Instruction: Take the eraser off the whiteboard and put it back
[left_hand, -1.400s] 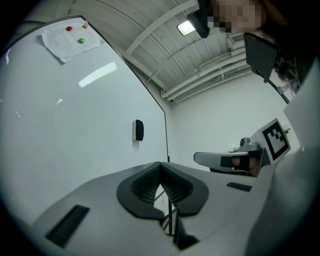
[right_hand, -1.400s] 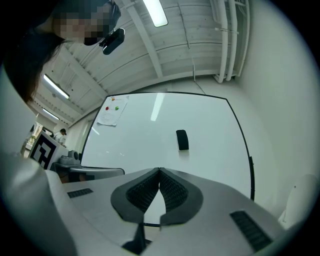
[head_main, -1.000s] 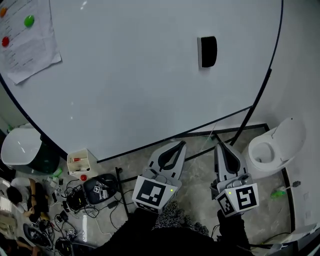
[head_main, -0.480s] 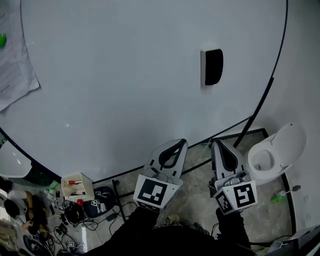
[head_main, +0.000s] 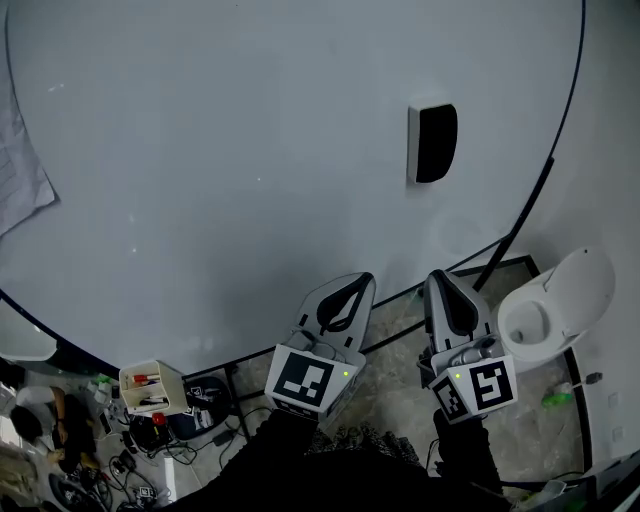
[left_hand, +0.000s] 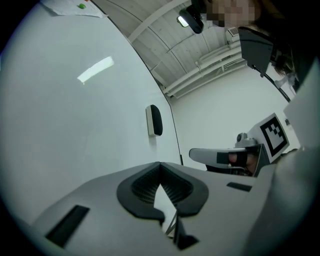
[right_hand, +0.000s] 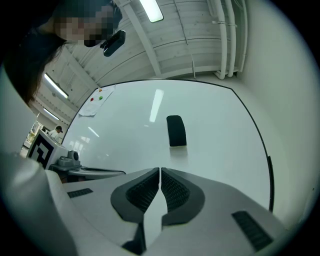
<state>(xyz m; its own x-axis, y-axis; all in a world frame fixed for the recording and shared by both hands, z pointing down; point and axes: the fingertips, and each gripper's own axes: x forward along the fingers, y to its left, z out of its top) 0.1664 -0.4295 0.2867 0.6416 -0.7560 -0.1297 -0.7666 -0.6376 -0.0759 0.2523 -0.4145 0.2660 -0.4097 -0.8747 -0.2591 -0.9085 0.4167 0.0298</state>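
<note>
A black eraser (head_main: 432, 143) with a white backing sticks to the whiteboard (head_main: 220, 160) at its upper right. It also shows in the left gripper view as the eraser (left_hand: 154, 120) and in the right gripper view as the eraser (right_hand: 176, 131), straight ahead of the jaws. My left gripper (head_main: 350, 284) and right gripper (head_main: 440, 279) hang side by side below the eraser, both pointing at the board and well short of it. The left gripper (left_hand: 159, 164) has its jaws shut with nothing between them. The right gripper (right_hand: 160, 170) is shut and empty too.
A white lidded bin (head_main: 552, 300) stands on the floor at the right, past the board's black frame (head_main: 520, 215). A small box of markers (head_main: 150, 388) and tangled cables (head_main: 130, 445) lie at lower left. A paper sheet (head_main: 20, 170) hangs at the board's left.
Both grippers have moved together along the board toward the eraser's side. The eraser now sits larger and lower in the head view, and the sheet with magnets has slid off left.
</note>
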